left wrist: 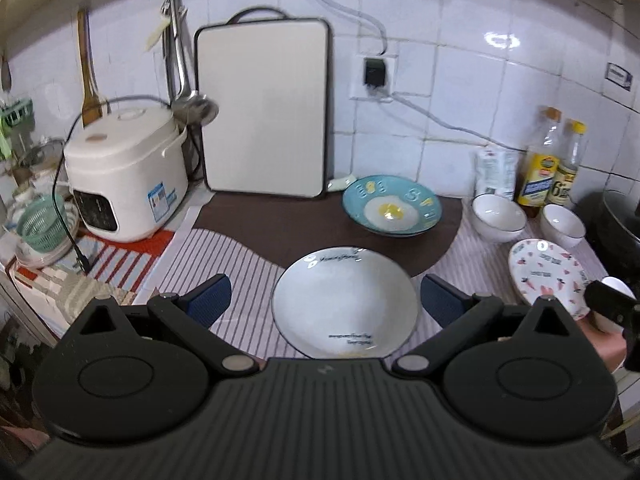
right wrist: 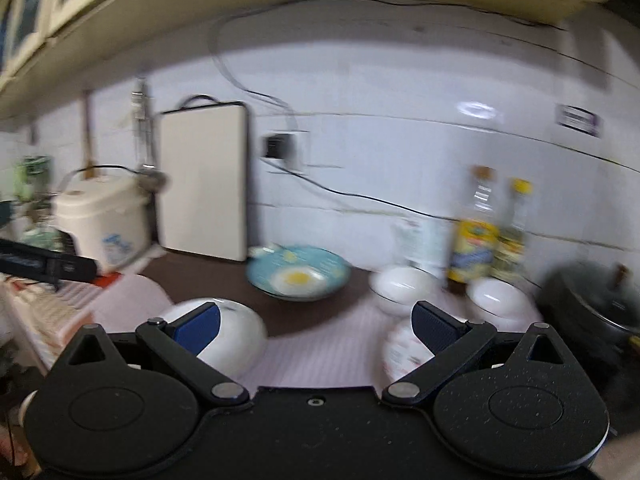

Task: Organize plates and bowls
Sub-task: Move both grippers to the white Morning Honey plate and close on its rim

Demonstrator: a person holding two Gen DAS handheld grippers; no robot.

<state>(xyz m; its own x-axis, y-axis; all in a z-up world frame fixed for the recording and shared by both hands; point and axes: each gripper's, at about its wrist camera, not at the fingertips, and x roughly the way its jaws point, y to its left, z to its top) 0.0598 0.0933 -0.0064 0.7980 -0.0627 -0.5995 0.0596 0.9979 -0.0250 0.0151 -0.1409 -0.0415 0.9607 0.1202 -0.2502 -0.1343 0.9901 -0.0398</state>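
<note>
At far left the rice cooker sits by the upright cutting board. Your left gripper is spread wide and empty, its fingers flanking the white plate on the striped mat. Behind lies the blue egg plate; further right, two white bowls and the patterned plate. Your right gripper gapes wide too, holding nothing.

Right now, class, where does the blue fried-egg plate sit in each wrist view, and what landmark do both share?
Left wrist: the blue fried-egg plate lies right of centre, on the brown mat.
Right wrist: centre, blurred.
Shared landmark: the white cutting board leaning on the wall, to its left.
</note>
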